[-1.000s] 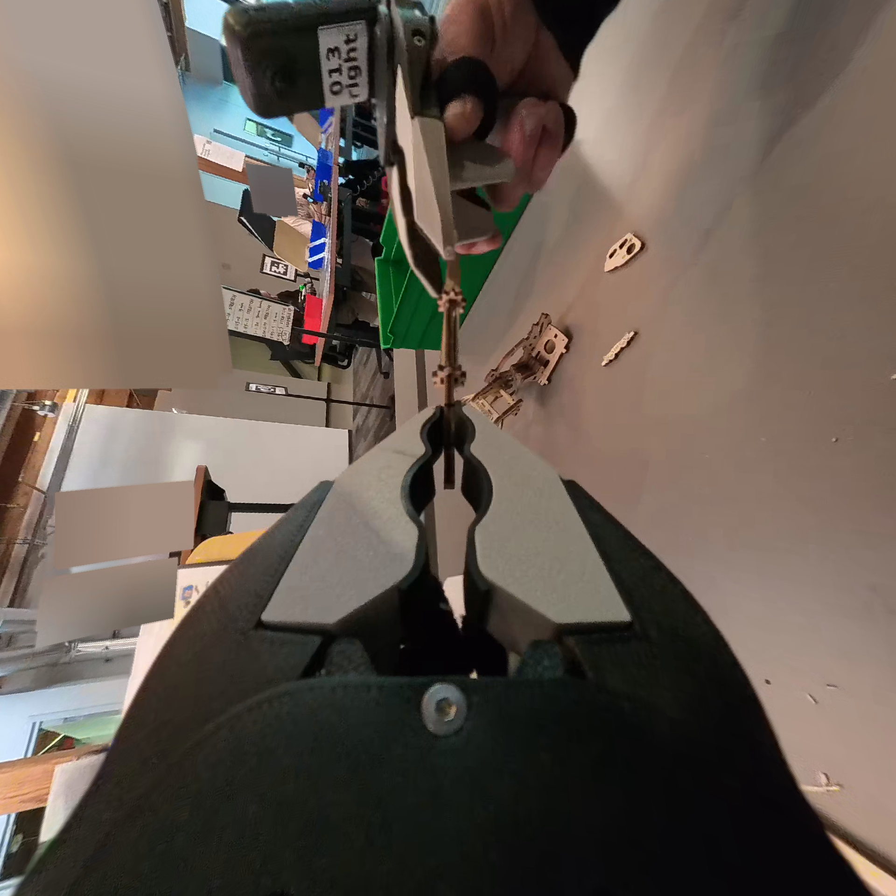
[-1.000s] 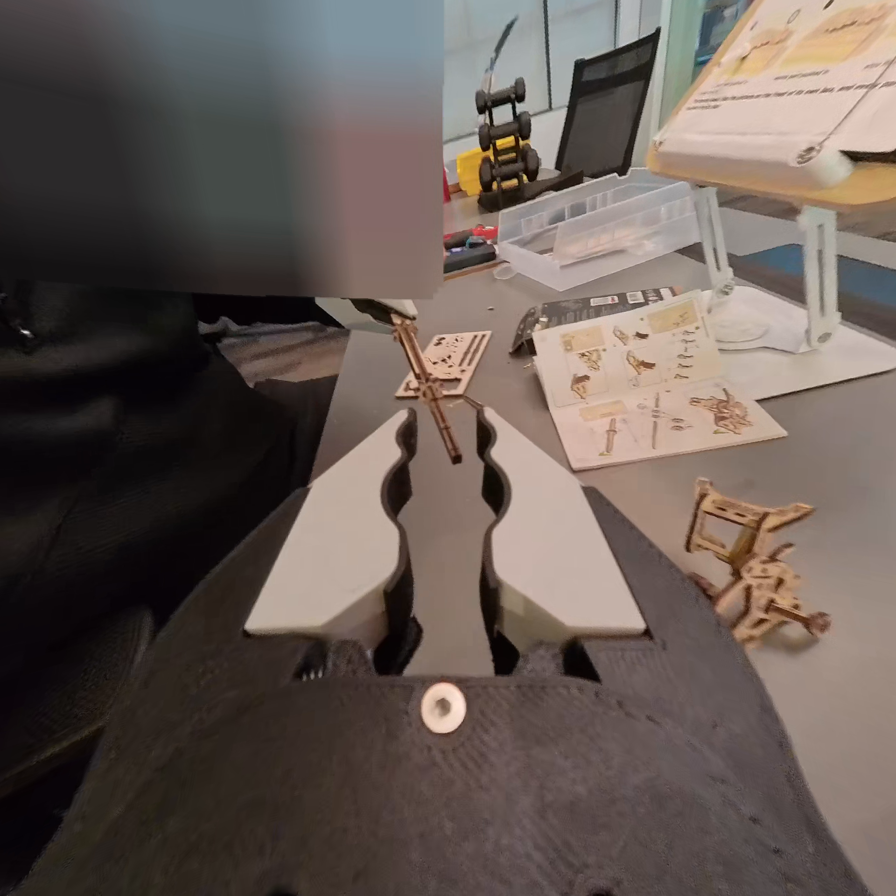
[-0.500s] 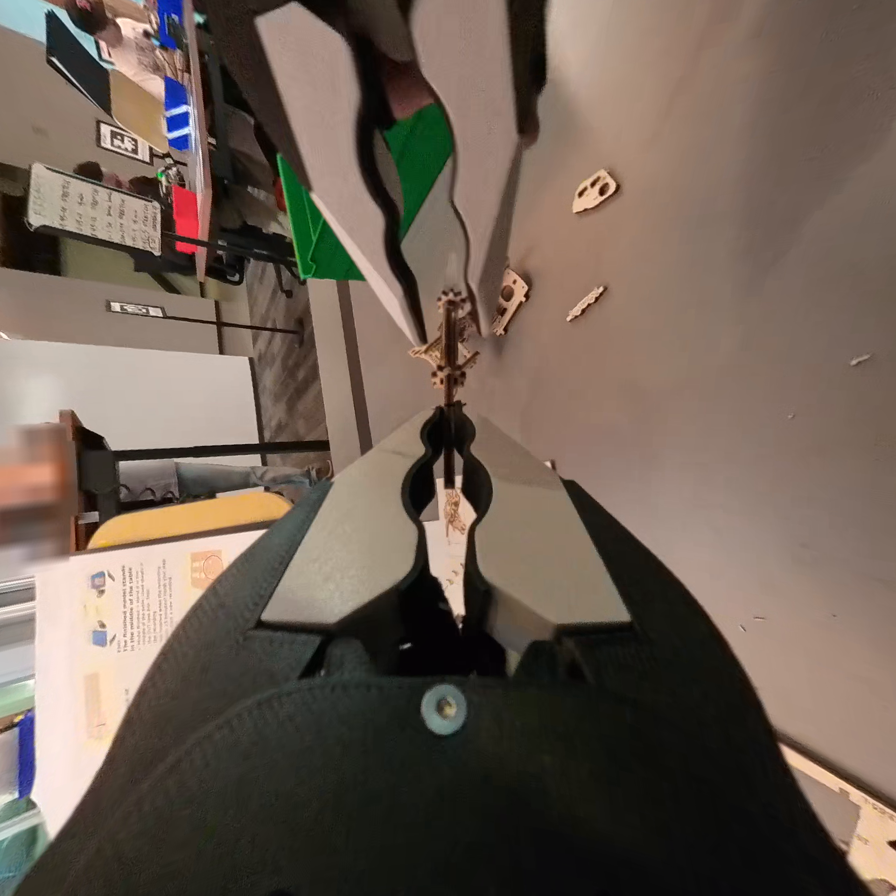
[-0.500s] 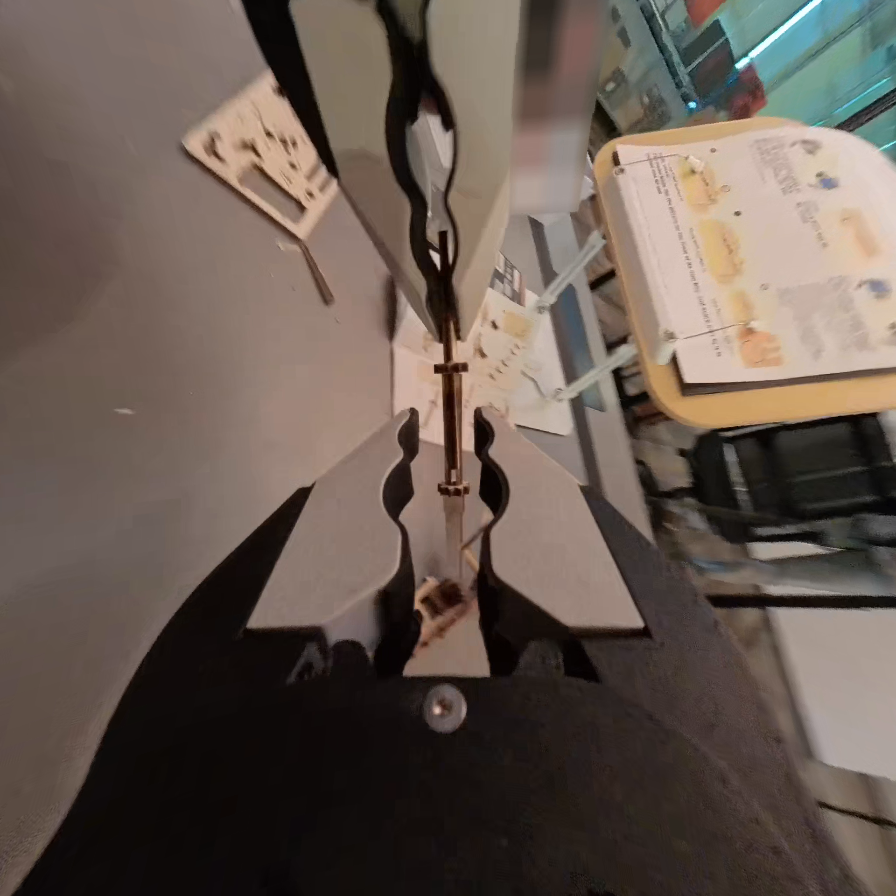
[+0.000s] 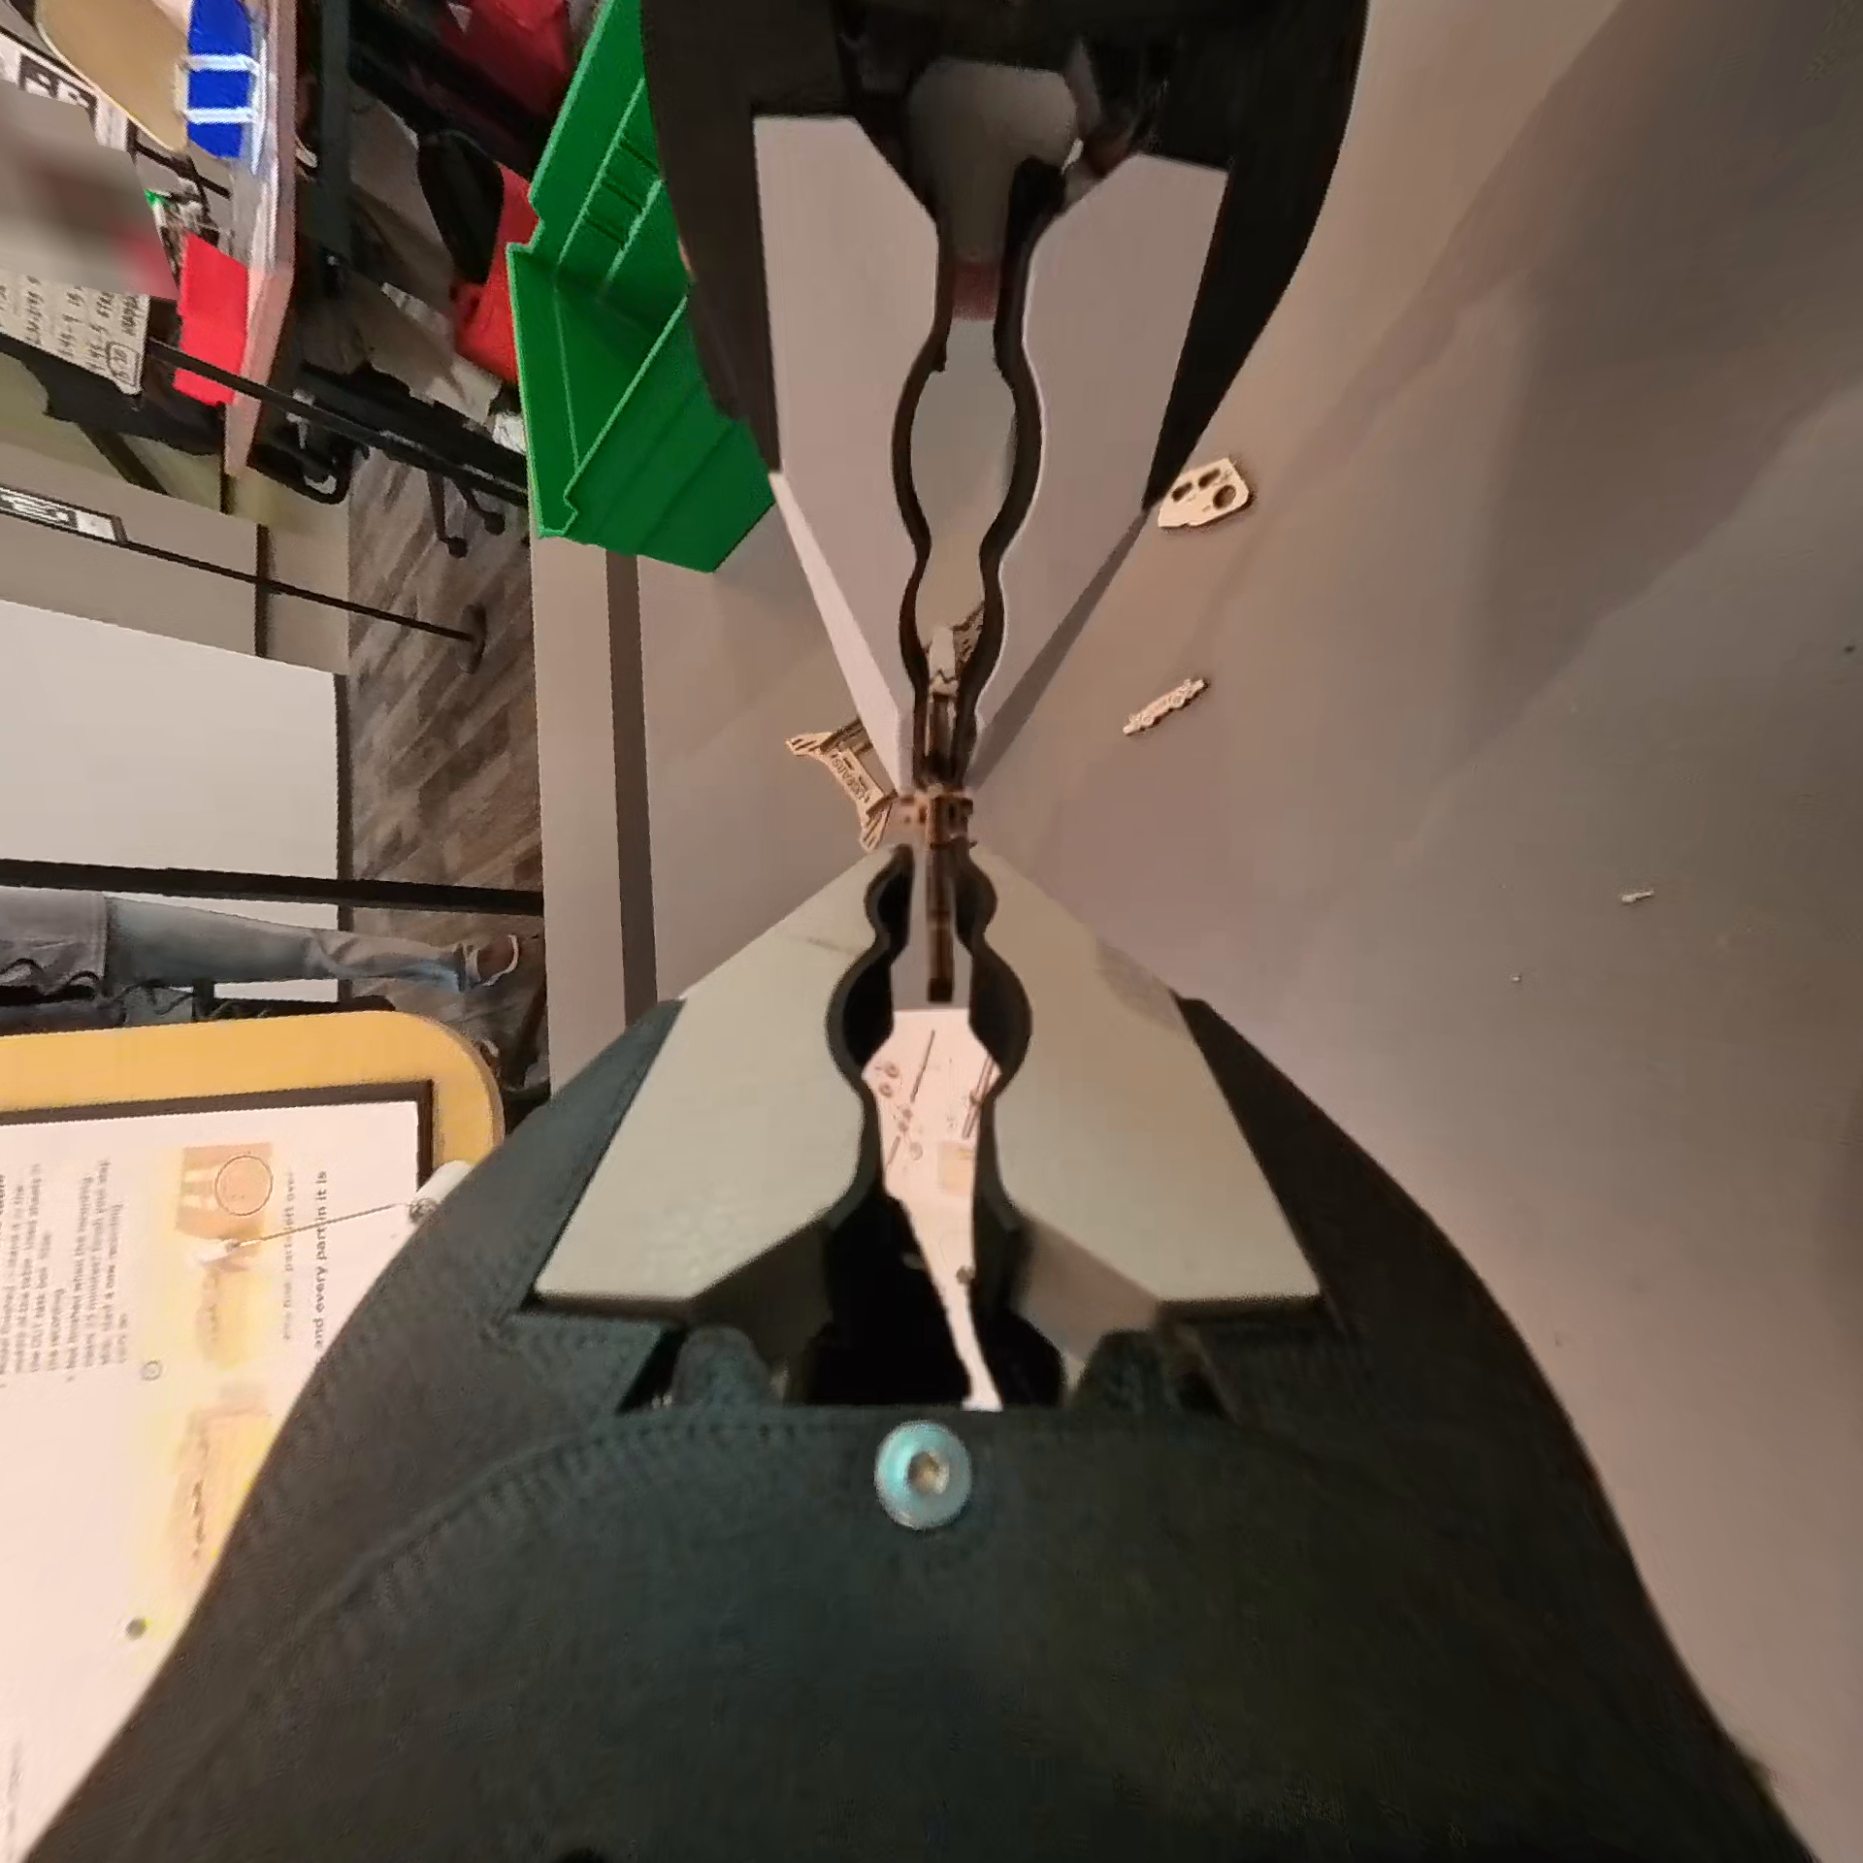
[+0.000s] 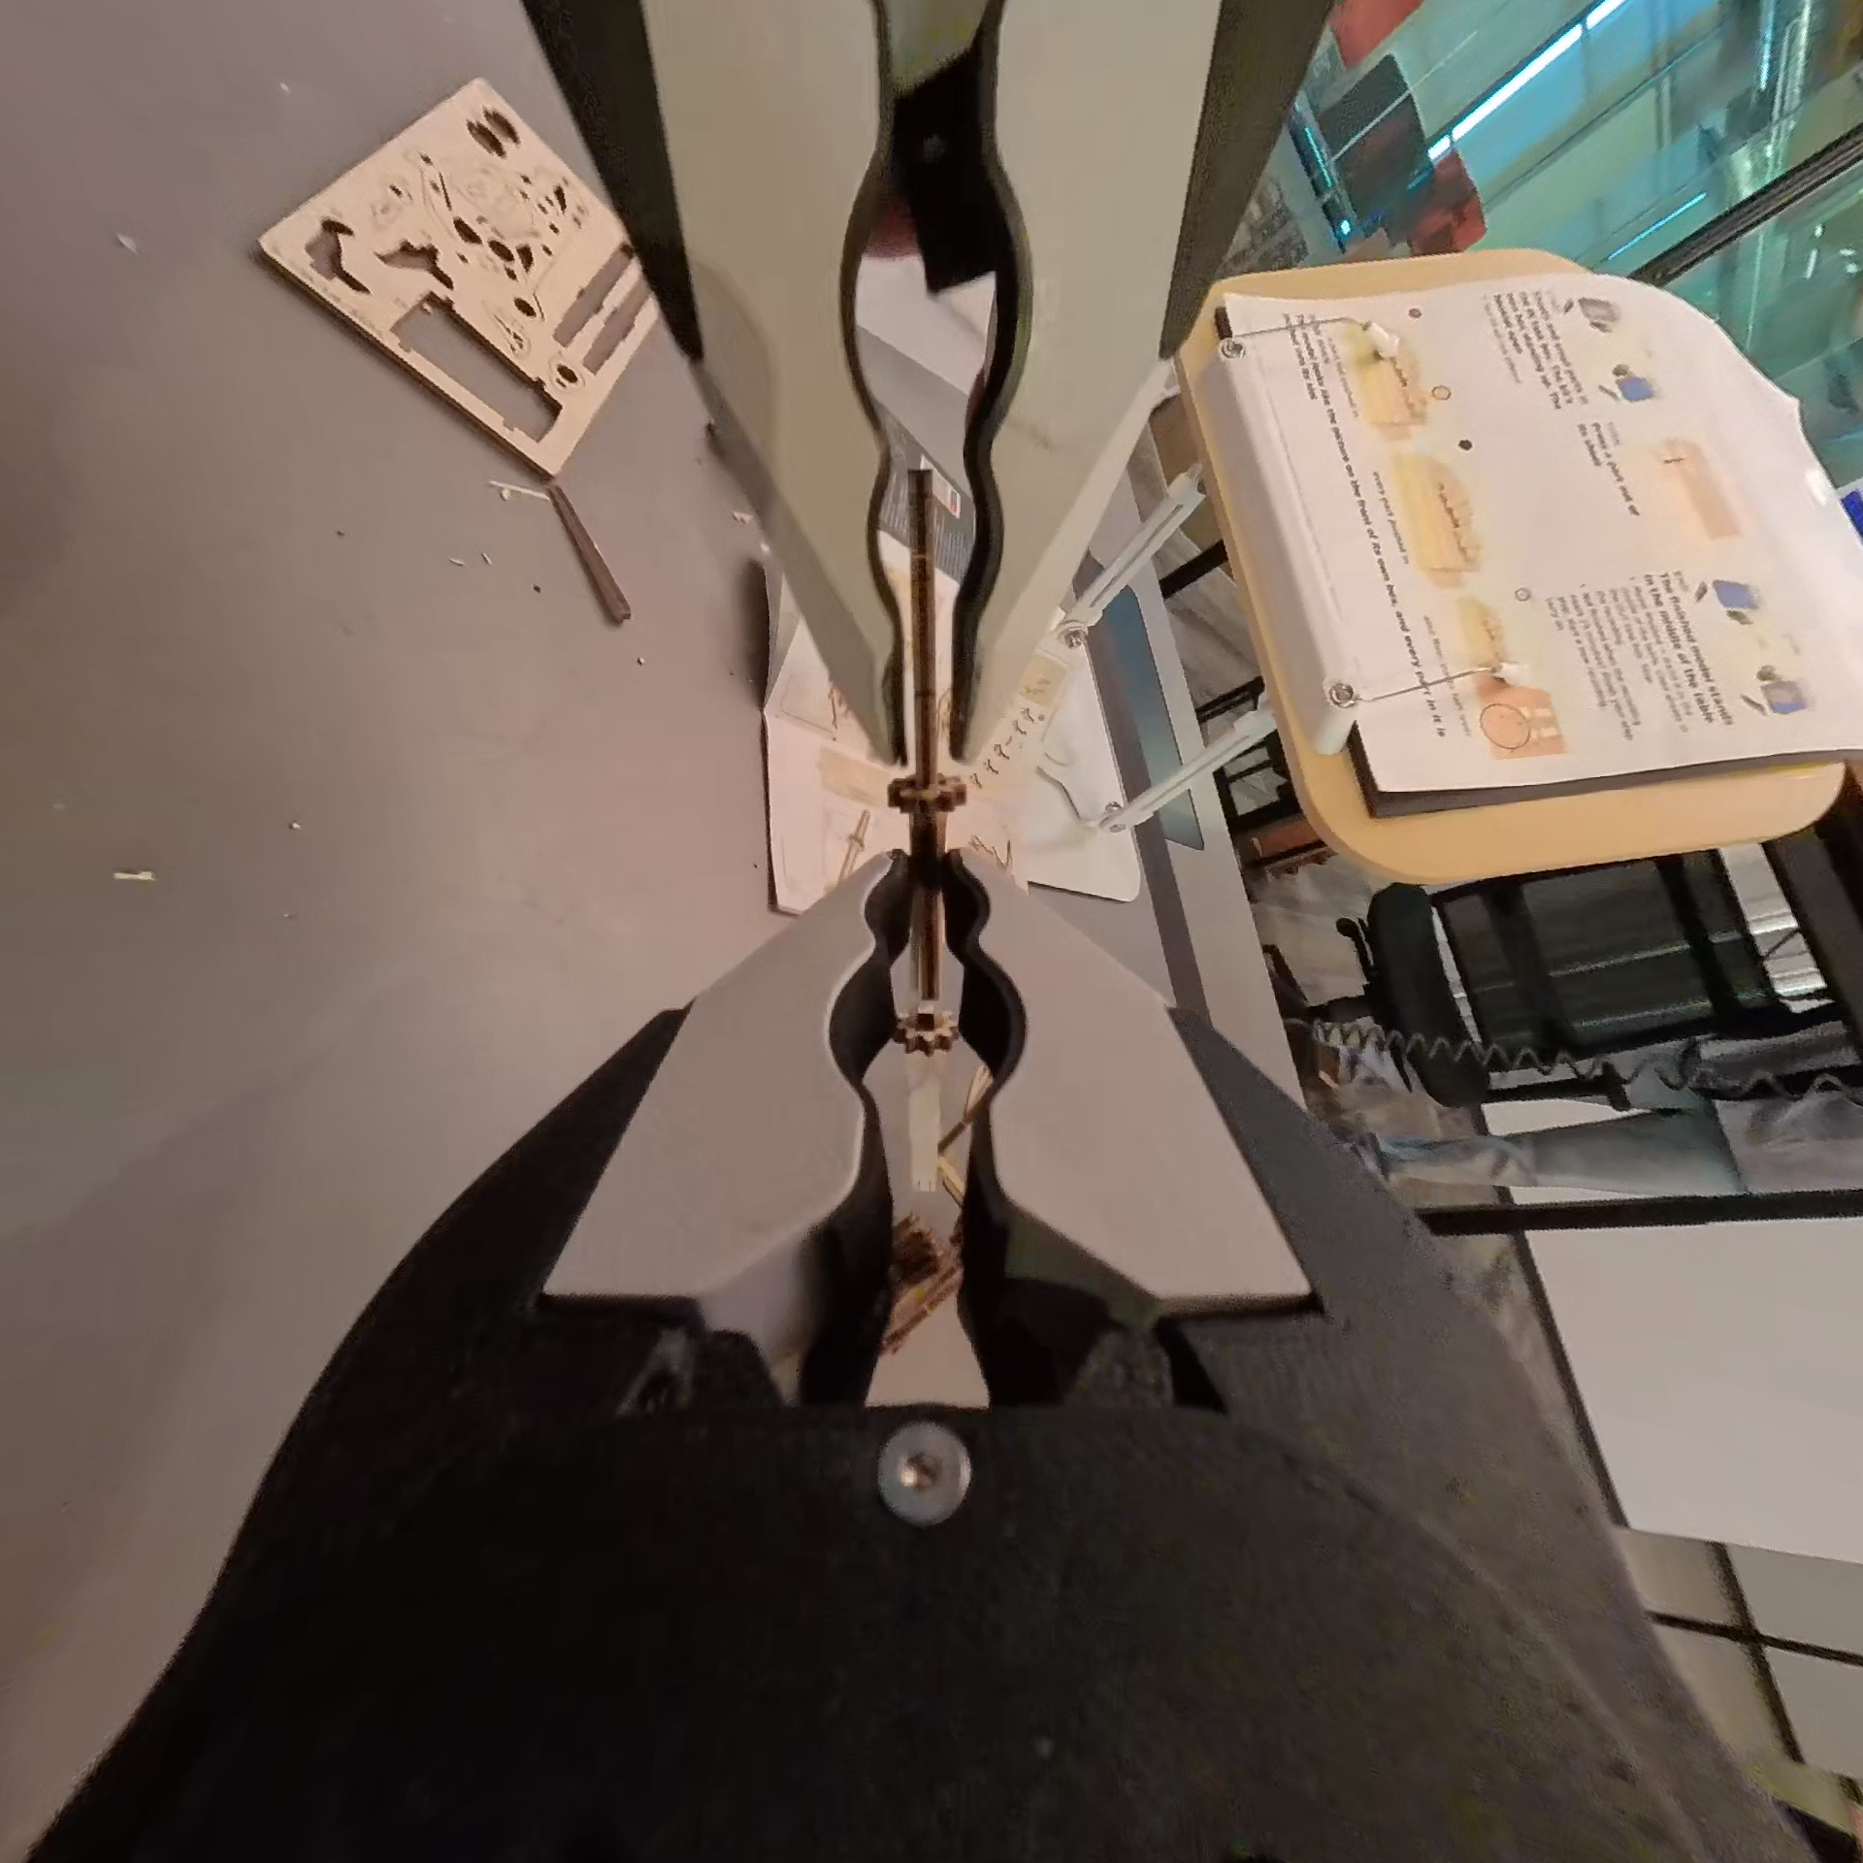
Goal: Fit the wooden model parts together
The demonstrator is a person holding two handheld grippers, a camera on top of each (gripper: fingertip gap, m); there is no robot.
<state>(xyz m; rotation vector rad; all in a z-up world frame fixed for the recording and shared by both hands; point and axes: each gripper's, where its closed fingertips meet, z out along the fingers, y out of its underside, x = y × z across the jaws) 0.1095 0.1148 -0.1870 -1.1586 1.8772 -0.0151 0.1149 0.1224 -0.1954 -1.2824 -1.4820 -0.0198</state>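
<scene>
A thin wooden axle (image 6: 920, 645) with small gears (image 6: 919, 796) on it spans both grippers, above the grey table (image 6: 302, 907). My left gripper (image 5: 933, 869) is shut on one end of the axle (image 5: 940, 938). My right gripper (image 6: 922, 872) is shut on the other end, and a second small gear (image 6: 919, 1033) sits inside its jaws. The two grippers face each other tip to tip; the right one (image 5: 938, 751) comes in from the top of the left wrist view. A partly built wooden model (image 5: 847, 776) lies on the table behind the tips.
A punched-out wooden sheet (image 6: 454, 272) and a dark stick (image 6: 590, 554) lie on the table. An instruction leaflet (image 6: 806, 766) lies beyond the tips, and a page stand (image 6: 1512, 544) is to the right. Two loose wooden pieces (image 5: 1205, 494) (image 5: 1164, 706) and a green bin (image 5: 625, 302) are farther off.
The right gripper swung round to face the left one, slid over the free end of the axle and closed on it. The left gripper kept its hold.
</scene>
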